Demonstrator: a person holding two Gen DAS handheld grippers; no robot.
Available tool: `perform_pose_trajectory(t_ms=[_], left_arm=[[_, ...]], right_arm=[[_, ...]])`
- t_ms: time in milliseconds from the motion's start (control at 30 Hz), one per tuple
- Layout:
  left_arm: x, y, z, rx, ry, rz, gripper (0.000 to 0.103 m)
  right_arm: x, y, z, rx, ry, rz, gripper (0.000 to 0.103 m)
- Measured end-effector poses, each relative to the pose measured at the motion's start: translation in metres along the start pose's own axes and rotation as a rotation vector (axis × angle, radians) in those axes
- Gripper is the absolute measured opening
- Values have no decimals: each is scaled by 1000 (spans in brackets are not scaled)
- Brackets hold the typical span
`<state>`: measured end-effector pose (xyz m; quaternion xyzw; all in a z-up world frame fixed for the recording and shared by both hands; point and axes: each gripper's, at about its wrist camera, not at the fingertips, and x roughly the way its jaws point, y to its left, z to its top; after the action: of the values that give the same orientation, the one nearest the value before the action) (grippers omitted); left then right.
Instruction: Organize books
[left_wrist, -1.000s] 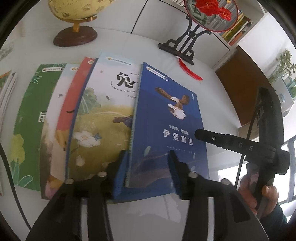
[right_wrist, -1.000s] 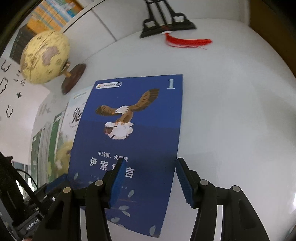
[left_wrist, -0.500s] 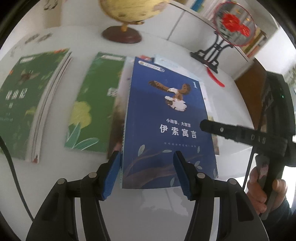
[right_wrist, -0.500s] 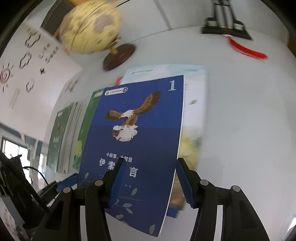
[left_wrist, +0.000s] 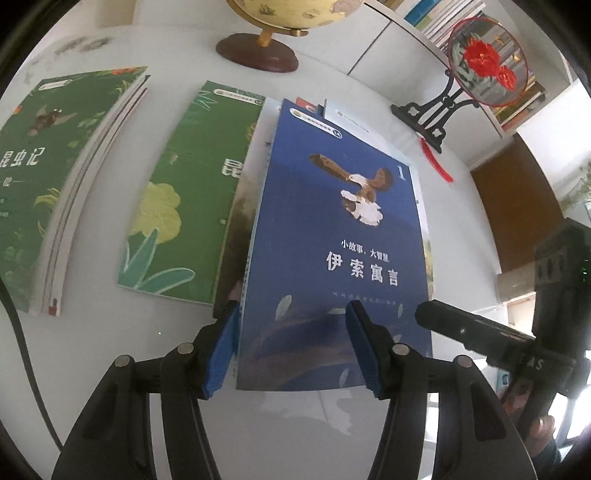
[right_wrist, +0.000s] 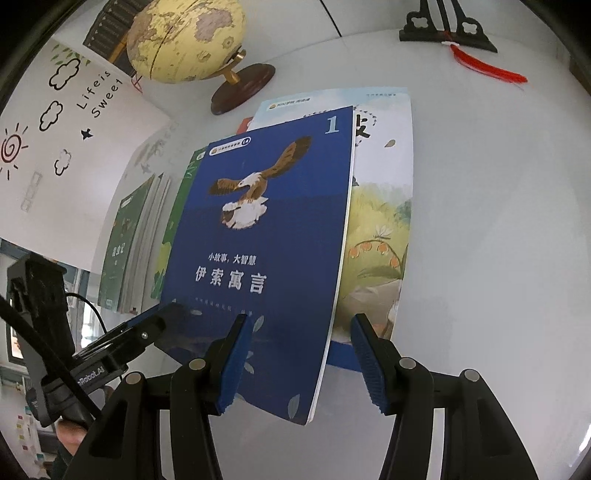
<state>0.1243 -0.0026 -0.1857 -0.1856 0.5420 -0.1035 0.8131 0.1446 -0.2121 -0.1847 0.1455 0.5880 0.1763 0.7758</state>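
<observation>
Blue book (left_wrist: 332, 240) hangs tilted over the stack, its near edge among both tongs.
Left tongs (left_wrist: 291, 347), jaws just closing, straddle its near-left corner; right tongs (right_wrist: 299, 362), half spread, straddle its near-right edge. Whether any pad presses I cannot tell. So loose a hold could let it slip onto the desk (left_wrist: 295, 424), or land askew and shove the pale book (right_wrist: 380, 221) beneath toward the globe (right_wrist: 184, 37) beyond.

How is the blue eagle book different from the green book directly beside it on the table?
The blue eagle book lies on top of other books; the green book lies partly under that pile. The blue cover shows an eagle and a number 1; the green cover shows a yellow flower and leaves. Both have white Chinese titles.
</observation>
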Motion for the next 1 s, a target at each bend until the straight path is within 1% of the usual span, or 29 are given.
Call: perform_pose_trajectory(t_ms=[67,133,200,300,333,400,500,567,600,667,733,767,867,933,1000], left_arm=[[-1,-6,-3,18,-6,28,42],[-12,-11,-7,39,-34,26,32],[-30,-14,-8,40,-76,-28,29],[-47,-17,-8,19,-114,-139,26],[-45,-18,-8,20,-109,-158,24],[-32,-25,-7,31,-89,-147,17],[-7,-33,-7,26,-58,-136,12],[-2,-36,-7,13,-54,-143,11],[-2,-36,-6,2,-51,-157,9],[-3,-32,-5,-40,-34,-214,8],[-6,-25,-2,-90,-28,-262,7],[-8,-23,0,-104,-32,-271,7],[-13,-20,4,-130,-38,-291,7],[-15,-20,5,-126,-41,-285,7],[-13,-20,4,-125,-36,-280,7]], right_arm=[[0,3,-2,-7,-2,6,56],[0,6,-4,-20,-12,-24,56],[0,7,-6,-30,-18,-43,56],[-1,2,-7,-17,-21,-25,56],[-1,1,-8,-13,-22,-19,56],[-1,0,-8,-15,-22,-21,56],[0,4,-7,-35,-13,-25,56],[1,6,-7,-48,-7,-31,56],[1,6,-7,-52,-4,-31,56],[0,3,-7,-47,8,-19,56],[-2,-5,-7,-8,29,29,56],[-3,-13,-9,34,49,82,56],[-4,-36,-17,145,69,188,56],[-1,-53,-24,230,84,267,56],[3,-62,-28,289,91,330,56]])
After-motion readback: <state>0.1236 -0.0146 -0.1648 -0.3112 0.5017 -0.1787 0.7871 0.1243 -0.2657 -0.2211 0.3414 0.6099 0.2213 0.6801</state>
